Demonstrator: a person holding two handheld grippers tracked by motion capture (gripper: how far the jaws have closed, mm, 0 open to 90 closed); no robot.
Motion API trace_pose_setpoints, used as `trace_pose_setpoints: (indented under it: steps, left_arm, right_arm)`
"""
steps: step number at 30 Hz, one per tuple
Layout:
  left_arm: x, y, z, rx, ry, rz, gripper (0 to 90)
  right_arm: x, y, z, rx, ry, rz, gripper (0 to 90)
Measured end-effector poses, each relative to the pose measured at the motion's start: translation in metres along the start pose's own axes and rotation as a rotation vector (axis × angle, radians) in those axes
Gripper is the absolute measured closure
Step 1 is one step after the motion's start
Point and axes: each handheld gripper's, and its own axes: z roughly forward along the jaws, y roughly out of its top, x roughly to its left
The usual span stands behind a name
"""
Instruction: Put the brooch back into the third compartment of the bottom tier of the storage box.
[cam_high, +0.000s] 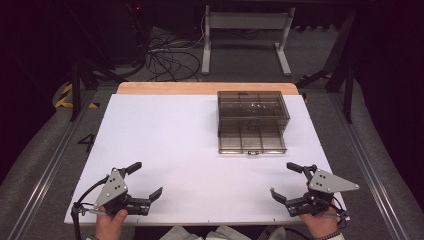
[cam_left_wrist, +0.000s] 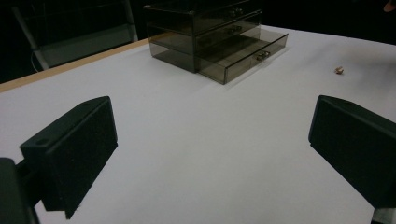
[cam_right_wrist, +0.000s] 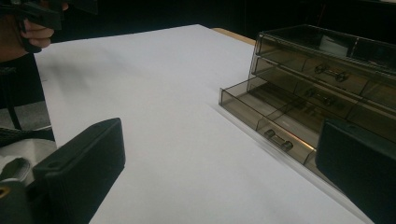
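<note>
While both hands are resting at the near edge of the white table (cam_high: 165, 135), the left gripper (cam_high: 148, 181) and right gripper (cam_high: 280, 181) are gaping wide, holding nothing. The smoky transparent plastic drawer box (cam_high: 252, 121) is sitting far right, bottom drawer (cam_left_wrist: 247, 55) pulled out; a tiny tan object (cam_left_wrist: 339, 70), possibly a bead, is lying near the right gripper.

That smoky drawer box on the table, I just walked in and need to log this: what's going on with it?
A person holds a hand-held gripper in each hand near the table's front edge. The left hand-held gripper and the right hand-held gripper are both open and empty. The drawer box stands toward the far right, its bottom drawer pulled out, untouched. A small brownish object lies on the white surface near the right one.
</note>
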Motion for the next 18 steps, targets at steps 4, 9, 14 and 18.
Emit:
trace_pose_setpoints:
  steps: [4, 9, 14, 18]
  left_arm:
    - [0.0, 0.0, 0.0, 0.001, 0.002, 0.001, 2.0]
    - [0.0, 0.0, 0.0, 0.001, 0.002, 0.001, 2.0]
    - [0.0, 0.0, 0.001, 0.003, 0.0, -0.001, 2.0]
    - [0.0, 0.0, 0.0, 0.006, 0.002, -0.003, 2.0]
  right_arm:
    - [-0.003, 0.005, 0.0, 0.018, -0.005, -0.007, 2.5]
    - [-0.011, 0.015, 0.002, 0.041, -0.001, -0.007, 3.0]
    - [-0.018, 0.019, 0.005, 0.074, 0.002, 0.005, 3.0]
    - [-0.024, 0.022, 0.008, 0.101, 0.0, 0.01, 3.1]
